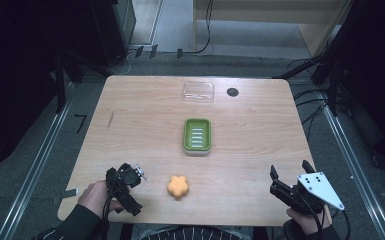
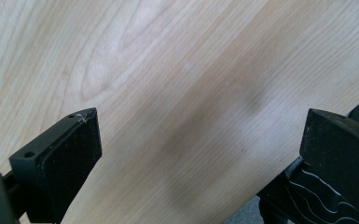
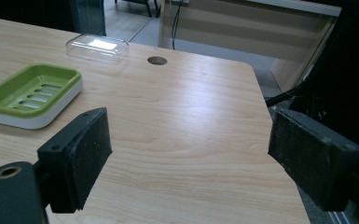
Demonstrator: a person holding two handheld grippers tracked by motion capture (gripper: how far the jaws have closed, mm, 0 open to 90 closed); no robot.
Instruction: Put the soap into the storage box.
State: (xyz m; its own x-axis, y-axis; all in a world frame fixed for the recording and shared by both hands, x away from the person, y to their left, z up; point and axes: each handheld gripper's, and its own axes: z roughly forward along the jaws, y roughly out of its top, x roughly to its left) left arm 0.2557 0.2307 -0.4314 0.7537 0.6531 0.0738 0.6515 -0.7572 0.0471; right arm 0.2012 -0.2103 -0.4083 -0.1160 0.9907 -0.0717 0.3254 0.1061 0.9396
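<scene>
Grippers wait with jaws spread at the near corners of the wooden tabletop [image 1: 145, 115], left gripper [image 1: 130, 175] near the orange flower-shaped soap [image 1: 178, 186], right gripper [image 1: 290, 177] well apart; green soap dish [image 1: 197, 136] sits mid-tabletop.

The left gripper [image 1: 125, 185] sits low at the desk's near left corner, tipped steeply down, its jaws spread wide with nothing between them; the right gripper [image 1: 291, 176] hovers at the near right corner, level, jaws likewise wide apart
</scene>
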